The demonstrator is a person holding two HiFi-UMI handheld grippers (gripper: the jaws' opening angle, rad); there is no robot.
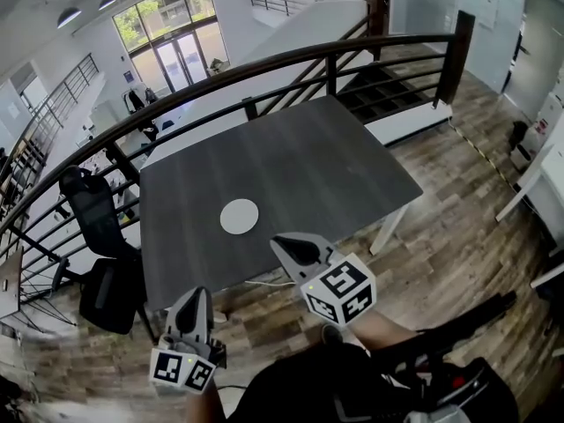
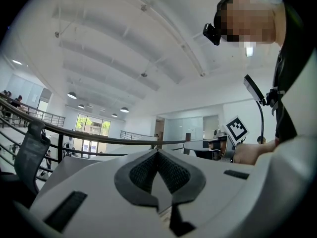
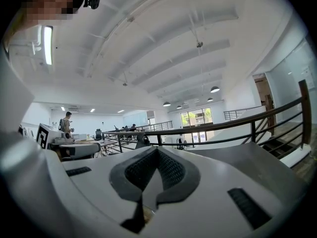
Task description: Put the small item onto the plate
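Note:
A white round plate [image 1: 240, 216] lies on the dark grey table [image 1: 308, 166], near its front edge. No small item shows on the table or between any jaws. My left gripper [image 1: 195, 294] hangs low at the bottom left, short of the table's front edge, jaws shut and empty. My right gripper [image 1: 282, 241] is higher, at the front edge just right of the plate, and is also shut with nothing in it. In the left gripper view the left gripper [image 2: 158, 152] points level over the table, pads together. The right gripper [image 3: 157, 150] in its own view looks the same.
A dark curved railing [image 1: 264, 64] runs behind and left of the table. A black office chair [image 1: 97, 227] stands beyond the table's left edge. Stairs [image 1: 388, 86] go down at the back right. Wooden floor [image 1: 458, 201] surrounds the table; the person's body fills the bottom.

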